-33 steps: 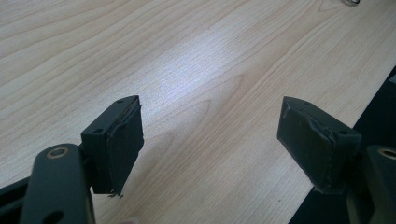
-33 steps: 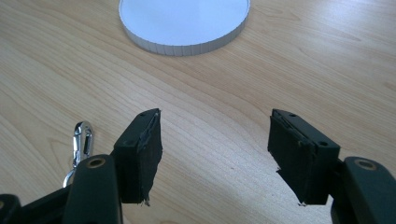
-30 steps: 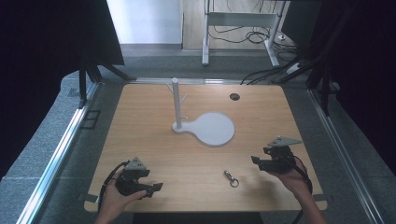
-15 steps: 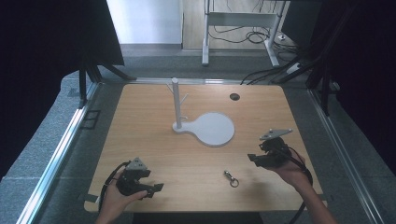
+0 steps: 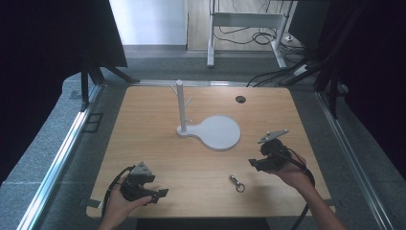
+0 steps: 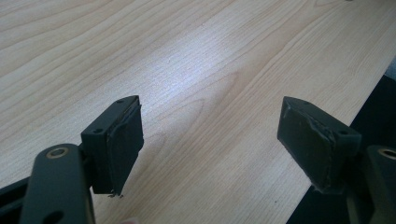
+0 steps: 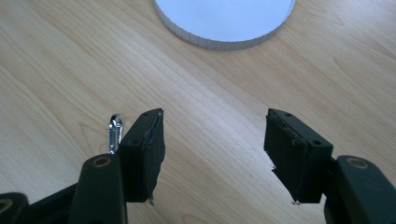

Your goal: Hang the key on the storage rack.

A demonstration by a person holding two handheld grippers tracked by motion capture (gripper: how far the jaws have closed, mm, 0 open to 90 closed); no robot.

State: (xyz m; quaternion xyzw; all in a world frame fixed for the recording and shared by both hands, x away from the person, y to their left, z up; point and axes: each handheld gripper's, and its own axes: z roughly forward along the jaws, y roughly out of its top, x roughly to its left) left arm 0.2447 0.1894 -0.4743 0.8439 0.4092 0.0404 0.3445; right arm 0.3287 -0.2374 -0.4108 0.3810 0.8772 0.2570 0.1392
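Bare tabletop point(image 5: 158, 143) up front — white stand point(image 5: 210, 129) blocks the middle.

table point(image 5: 158, 143): light wood grain | stand point(image 5: 218, 132): white | clasp point(image 5: 236, 182): silver | tool pads point(image 7: 152, 158): black

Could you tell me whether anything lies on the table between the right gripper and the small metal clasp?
Nothing: in the high view only bare wooden table lies between the right gripper and the metal clasp, which sits apart from it, toward the near edge.

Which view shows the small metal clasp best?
The high view: the metal clasp lies whole on the table, apart from both grippers. The right gripper view catches part of the clasp behind its left jaw. The left gripper view shows bare wood.
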